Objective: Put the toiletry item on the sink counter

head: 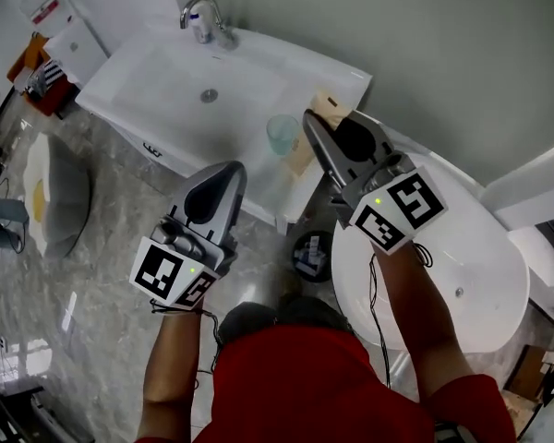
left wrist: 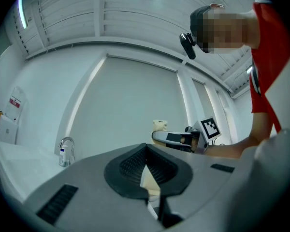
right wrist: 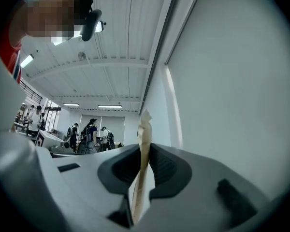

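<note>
Mid-carry, the right gripper [head: 316, 125] is clenched on the thin beige toiletry sachet [right wrist: 144, 129] poking past its tips, while the left gripper [head: 229, 172] beside it is closed and empty; next it likely needs lowering onto the sink counter [head: 305, 63] just ahead-left, then releasing.

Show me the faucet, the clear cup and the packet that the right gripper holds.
faucet [head: 200, 26]: head view, its body.
clear cup [head: 283, 137]: head view, its side wall.
packet [right wrist: 145, 125]: right gripper view, its crinkled upper end.

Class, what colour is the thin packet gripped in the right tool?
Pale beige, like tan paper; the packet shows best in the right gripper view.
</note>
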A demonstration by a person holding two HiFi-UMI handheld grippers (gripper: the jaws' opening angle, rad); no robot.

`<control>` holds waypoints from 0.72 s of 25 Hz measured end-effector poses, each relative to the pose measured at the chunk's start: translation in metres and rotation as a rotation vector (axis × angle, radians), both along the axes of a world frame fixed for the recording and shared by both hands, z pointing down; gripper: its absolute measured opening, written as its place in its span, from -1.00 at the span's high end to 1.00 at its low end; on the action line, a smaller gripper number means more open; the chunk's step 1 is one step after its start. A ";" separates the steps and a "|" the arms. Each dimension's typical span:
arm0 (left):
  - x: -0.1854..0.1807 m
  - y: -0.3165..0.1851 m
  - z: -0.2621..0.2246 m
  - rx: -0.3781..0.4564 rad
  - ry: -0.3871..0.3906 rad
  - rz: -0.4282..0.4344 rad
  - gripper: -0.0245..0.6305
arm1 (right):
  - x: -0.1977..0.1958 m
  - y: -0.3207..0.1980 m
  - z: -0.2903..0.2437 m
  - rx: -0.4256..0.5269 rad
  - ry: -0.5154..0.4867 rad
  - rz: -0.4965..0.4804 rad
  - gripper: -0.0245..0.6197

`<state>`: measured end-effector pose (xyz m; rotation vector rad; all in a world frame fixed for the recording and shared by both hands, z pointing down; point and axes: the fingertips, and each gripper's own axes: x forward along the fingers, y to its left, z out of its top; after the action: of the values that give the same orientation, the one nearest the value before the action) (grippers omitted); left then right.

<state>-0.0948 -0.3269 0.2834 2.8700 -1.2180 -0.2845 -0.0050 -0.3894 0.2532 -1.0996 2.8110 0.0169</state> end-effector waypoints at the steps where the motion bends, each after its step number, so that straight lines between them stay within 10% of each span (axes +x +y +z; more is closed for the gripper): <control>1: 0.001 -0.009 0.003 -0.007 -0.004 -0.004 0.87 | -0.001 -0.011 0.002 0.004 0.005 0.007 0.74; 18: 0.005 -0.117 0.061 -0.079 -0.009 0.041 0.87 | -0.007 -0.123 0.081 -0.034 0.025 0.187 0.74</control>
<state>-0.0897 -0.4435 0.3447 2.8280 -1.1425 -0.2179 -0.0120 -0.5128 0.3343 -1.3760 2.7283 -0.0006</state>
